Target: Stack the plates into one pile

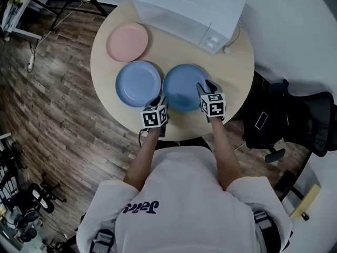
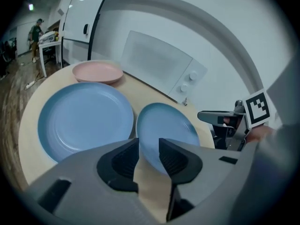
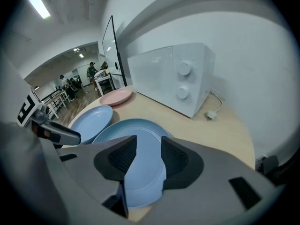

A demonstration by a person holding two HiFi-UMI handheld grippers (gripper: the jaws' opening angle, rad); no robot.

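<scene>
**A:** Which way does the deeper blue plate (image 1: 181,86) lie from the tools?

**B:** Straight ahead of both, just past the tips. The left hand-held gripper (image 2: 149,148) sits at its near-left rim, by the paler blue plate (image 1: 138,83). The right hand-held gripper (image 3: 149,149) hangs over its near-right rim and is the nearer one, by my reading.

**A:** Jaws?

**B:** Left parted narrowly, right somewhat wider. Both are empty, nothing gripped (the rim shows through each gap, and the pads are off it).

**A:** Any axis to mind?

**B:** None, it is round. It lies flat on the counter (image 1: 231,73), so a grip probably has to come in low at the edge.

**A:** Anything in the way?

**B:** The two blue plates lie just beside each other. The pink plate (image 1: 127,41) is further back on the left, the microwave (image 1: 189,12) behind and well apart. All three plates lie singly, so no pile yet.
</scene>
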